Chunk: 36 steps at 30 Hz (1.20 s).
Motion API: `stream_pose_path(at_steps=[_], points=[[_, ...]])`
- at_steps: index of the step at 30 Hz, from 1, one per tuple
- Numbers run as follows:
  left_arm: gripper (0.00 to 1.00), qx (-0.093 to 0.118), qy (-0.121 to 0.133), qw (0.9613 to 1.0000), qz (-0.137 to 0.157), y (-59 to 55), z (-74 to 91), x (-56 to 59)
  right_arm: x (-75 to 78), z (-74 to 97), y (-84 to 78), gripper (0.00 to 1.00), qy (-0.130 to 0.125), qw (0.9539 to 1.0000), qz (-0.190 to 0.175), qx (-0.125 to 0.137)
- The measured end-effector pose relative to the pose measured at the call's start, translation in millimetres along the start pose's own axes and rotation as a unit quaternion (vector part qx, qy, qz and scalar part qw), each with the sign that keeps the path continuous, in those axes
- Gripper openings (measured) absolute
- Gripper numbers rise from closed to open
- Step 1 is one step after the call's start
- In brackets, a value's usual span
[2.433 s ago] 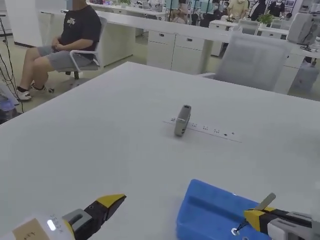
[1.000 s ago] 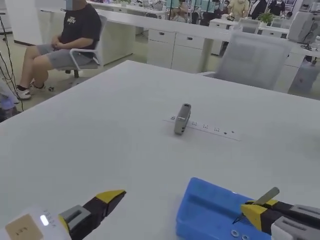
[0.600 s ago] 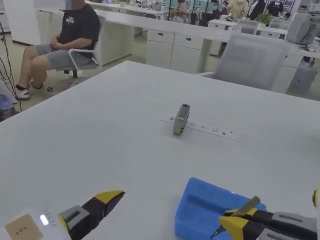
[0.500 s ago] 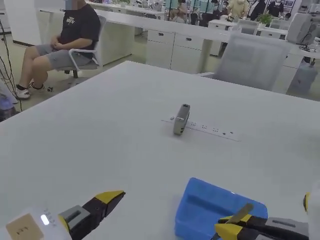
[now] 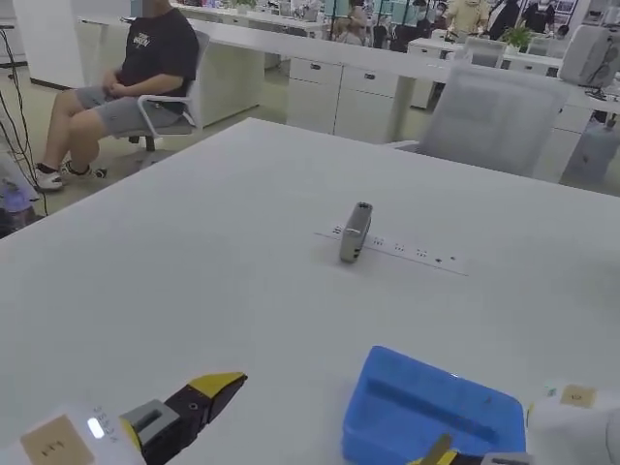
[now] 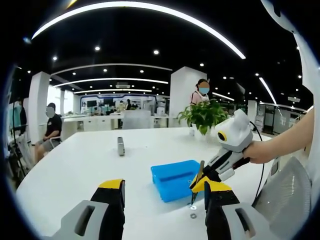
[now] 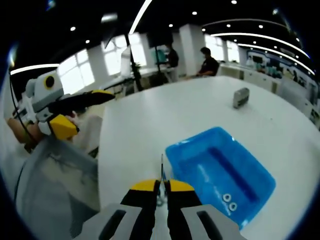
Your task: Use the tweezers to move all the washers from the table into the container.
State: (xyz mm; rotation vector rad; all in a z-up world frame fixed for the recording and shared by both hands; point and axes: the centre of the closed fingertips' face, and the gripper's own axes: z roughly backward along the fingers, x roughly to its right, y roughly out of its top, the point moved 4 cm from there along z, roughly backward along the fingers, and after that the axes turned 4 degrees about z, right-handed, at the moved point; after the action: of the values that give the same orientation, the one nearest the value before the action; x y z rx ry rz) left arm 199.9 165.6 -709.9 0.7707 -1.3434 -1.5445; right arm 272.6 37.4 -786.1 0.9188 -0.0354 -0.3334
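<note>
The blue container (image 5: 426, 402) sits on the white table (image 5: 213, 262) near its front edge; two washers (image 7: 229, 201) lie inside it. My right gripper (image 7: 161, 185) is shut on the thin metal tweezers (image 7: 161, 169), which point down at the table just beside the container's near side. A washer (image 6: 193, 216) lies on the table under the tweezers' tip (image 6: 192, 202). In the head view the right gripper (image 5: 455, 457) is at the bottom edge. My left gripper (image 6: 165, 189) stands open and holds nothing, to the left of the container (image 5: 215, 389).
A small grey device (image 5: 356, 231) stands mid-table beside a row of small marks. An office chair (image 5: 489, 116) is at the far edge. A person sits on a chair (image 5: 136, 77) at far left. A potted plant (image 6: 202, 115) stands behind the table.
My right gripper with the tweezers has drawn back from over the container toward the table's near edge. The left gripper has stayed put.
</note>
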Motion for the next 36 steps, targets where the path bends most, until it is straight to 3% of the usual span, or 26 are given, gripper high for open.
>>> stream_pose_path(at_steps=[11, 24, 36], points=[[0.64, -0.002, 0.0, 1.0, 0.0, -0.2, -0.7, -0.7, -2.3, -4.2, -3.9, 0.04, 0.002, 0.9997, 0.017, -0.015], [0.64, -0.002, 0.001, 1.0, 0.0, -0.3, -1.1, -1.2, -1.9, -3.4, -3.6, 0.03, 0.002, 0.9997, 0.023, -0.011], [0.64, -0.001, -0.001, 1.0, 0.001, -0.4, -0.8, -0.6, -3.5, 22.1, 12.7, 0.03, -0.004, 0.9992, -0.012, 0.038]])
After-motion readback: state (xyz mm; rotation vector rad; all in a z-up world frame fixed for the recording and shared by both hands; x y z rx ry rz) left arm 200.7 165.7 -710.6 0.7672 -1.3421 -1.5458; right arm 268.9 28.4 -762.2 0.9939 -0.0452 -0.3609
